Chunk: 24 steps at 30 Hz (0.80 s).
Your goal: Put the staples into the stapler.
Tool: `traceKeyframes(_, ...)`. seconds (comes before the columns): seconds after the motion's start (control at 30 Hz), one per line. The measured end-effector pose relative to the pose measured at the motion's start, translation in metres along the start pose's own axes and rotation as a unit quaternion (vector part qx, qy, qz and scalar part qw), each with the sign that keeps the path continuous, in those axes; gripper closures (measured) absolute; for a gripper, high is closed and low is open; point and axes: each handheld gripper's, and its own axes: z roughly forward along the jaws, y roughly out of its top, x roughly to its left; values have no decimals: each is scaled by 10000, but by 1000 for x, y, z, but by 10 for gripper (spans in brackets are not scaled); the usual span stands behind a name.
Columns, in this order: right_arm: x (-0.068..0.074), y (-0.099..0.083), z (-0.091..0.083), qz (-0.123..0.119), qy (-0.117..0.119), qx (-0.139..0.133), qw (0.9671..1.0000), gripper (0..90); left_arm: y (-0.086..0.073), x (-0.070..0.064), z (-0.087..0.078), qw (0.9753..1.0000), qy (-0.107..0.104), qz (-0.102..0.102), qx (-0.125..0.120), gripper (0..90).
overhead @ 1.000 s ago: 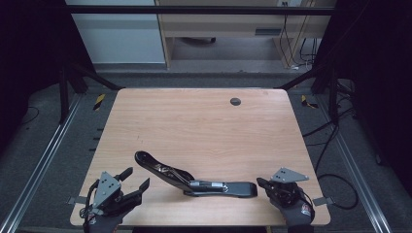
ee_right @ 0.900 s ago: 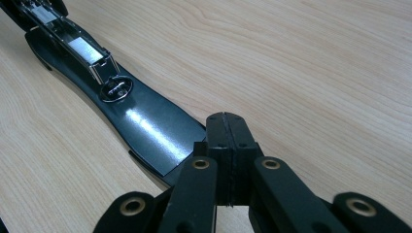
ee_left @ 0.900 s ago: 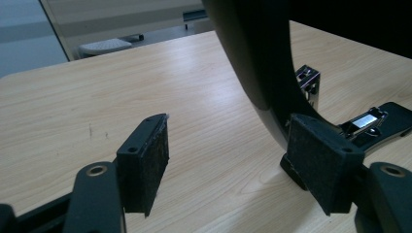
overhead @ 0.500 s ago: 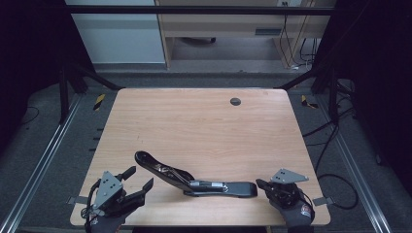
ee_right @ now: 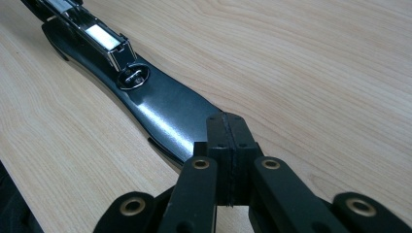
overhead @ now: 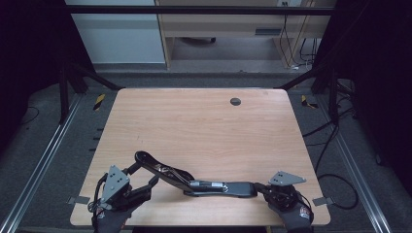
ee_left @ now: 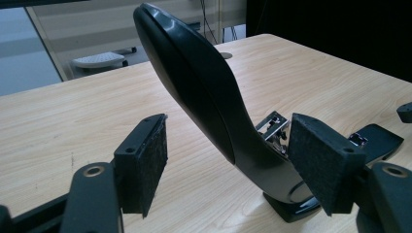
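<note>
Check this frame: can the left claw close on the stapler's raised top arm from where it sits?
Probably yes. In the left gripper view the left claw is open, with the stapler's top arm rising between its pads and nothing else in the gap. The right claw is shut at the base plate, well clear.

Wooden table (overhead: 204, 126) with a round grommet (overhead: 235, 101).

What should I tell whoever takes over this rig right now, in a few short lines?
Left gripper: open, jaws on either side of the stapler's raised top arm, not touching it.
Right gripper: shut, pads together, pressing on the tip of the stapler base.
The stapler lies swung open near the table's front edge, its staple channel exposed.
Done: stapler opened.
Left: probably grip the top arm; the aim beyond that is unclear.
</note>
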Motion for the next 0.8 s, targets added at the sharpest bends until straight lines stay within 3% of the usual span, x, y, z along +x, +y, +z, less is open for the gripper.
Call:
traceKeyframes(0.43, -2, 0, 6, 63, 24, 106, 9999, 900, 4, 1, 13, 10000, 30, -74, -14, 321)
traceKeyframes(0.8, -3, -1, 12, 77, 101, 194, 9997, 900, 4, 3, 21, 9999, -27, -115, 26, 422)
